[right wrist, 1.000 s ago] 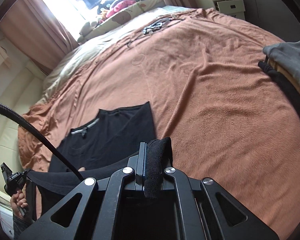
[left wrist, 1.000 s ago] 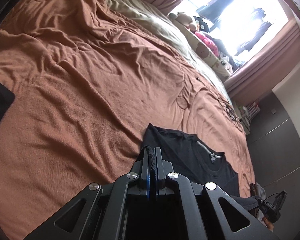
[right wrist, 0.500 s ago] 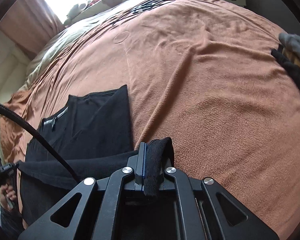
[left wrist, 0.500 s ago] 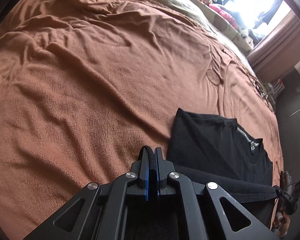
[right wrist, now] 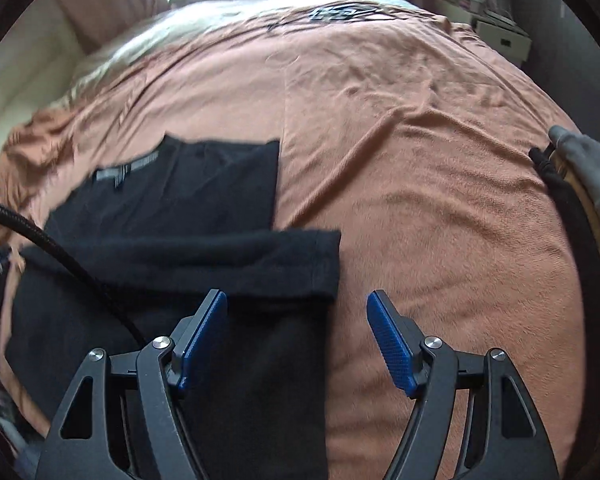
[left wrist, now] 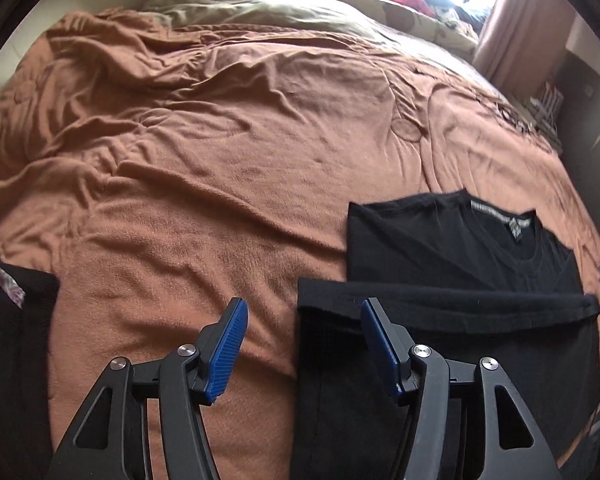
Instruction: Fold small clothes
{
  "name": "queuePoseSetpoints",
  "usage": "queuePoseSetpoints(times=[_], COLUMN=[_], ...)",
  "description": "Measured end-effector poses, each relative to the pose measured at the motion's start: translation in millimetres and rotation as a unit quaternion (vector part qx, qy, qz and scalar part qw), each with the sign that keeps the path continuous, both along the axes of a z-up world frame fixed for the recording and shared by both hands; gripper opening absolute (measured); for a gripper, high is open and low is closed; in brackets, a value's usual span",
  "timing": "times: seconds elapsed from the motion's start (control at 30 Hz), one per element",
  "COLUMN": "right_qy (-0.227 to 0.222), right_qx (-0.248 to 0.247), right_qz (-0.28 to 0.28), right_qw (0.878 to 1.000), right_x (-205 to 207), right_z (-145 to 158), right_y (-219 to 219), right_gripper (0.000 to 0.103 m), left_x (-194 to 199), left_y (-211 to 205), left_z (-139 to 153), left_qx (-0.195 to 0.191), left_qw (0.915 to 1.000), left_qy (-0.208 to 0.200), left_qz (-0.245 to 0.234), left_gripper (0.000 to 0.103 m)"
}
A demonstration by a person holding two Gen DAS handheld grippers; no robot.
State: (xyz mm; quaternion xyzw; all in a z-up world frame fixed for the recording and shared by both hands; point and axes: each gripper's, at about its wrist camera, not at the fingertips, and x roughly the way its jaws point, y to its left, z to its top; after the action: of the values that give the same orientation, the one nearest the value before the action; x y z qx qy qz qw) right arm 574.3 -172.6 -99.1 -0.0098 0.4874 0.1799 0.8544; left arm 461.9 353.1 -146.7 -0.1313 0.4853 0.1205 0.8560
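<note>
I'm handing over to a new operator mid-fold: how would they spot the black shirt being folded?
Start at the big rust-brown blanket covering the bed. Near its close edge lies the black shirt, flat, its bottom hem folded up into a thick band across the body. Unlike the grey garment at the bed's side, it shows a V-neck with a grey woven label.

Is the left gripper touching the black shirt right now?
Cannot tell. In the left wrist view the left gripper has its jaws opening, nothing pinched between them, but its right-hand pad overlaps the black shirt, hiding any gap.
</note>
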Motion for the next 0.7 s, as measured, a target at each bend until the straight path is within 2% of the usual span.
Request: queuePoseSetpoints(times=[0.13, 0.27, 0.4, 0.63, 0.7], right_qy=[0.015, 0.029, 0.020, -0.003, -0.005], right_qx=[-0.029, -0.082, -0.089, -0.111, -0.109], right_qz=[0.019, 0.010, 0.011, -0.003, -0.012], right_qw=[0.999, 0.996, 0.996, 0.994, 0.994], right_x=[-1.9, 8.5, 21.7, 49.5, 59.5], right_z=[-4.4, -20.3, -20.9, -25.5, -28.4], right_y=[11.1, 21.3, 33.0, 45.4, 45.8], right_gripper=[0.071, 0.071, 0.071, 0.071, 0.071], left_x=[1.3, 9.8, 24.7, 53.1, 62.7], left_y=[-14.5, -34.2, -42.3, -30.0, -24.4], left_z=[-11.2, -29.5, -48.2, -54.3, -56.3], left_qx=[0.015, 0.079, 0.109, 0.121, 0.111], left_qw=[0.9985, 0.9914, 0.9840, 0.9848, 0.9868], left_qy=[0.032, 0.072, 0.103, 0.097, 0.094], left_qz=[-0.041, -0.075, -0.096, -0.078, -0.071], left_gripper=[0.061, 0.061, 0.061, 0.061, 0.061])
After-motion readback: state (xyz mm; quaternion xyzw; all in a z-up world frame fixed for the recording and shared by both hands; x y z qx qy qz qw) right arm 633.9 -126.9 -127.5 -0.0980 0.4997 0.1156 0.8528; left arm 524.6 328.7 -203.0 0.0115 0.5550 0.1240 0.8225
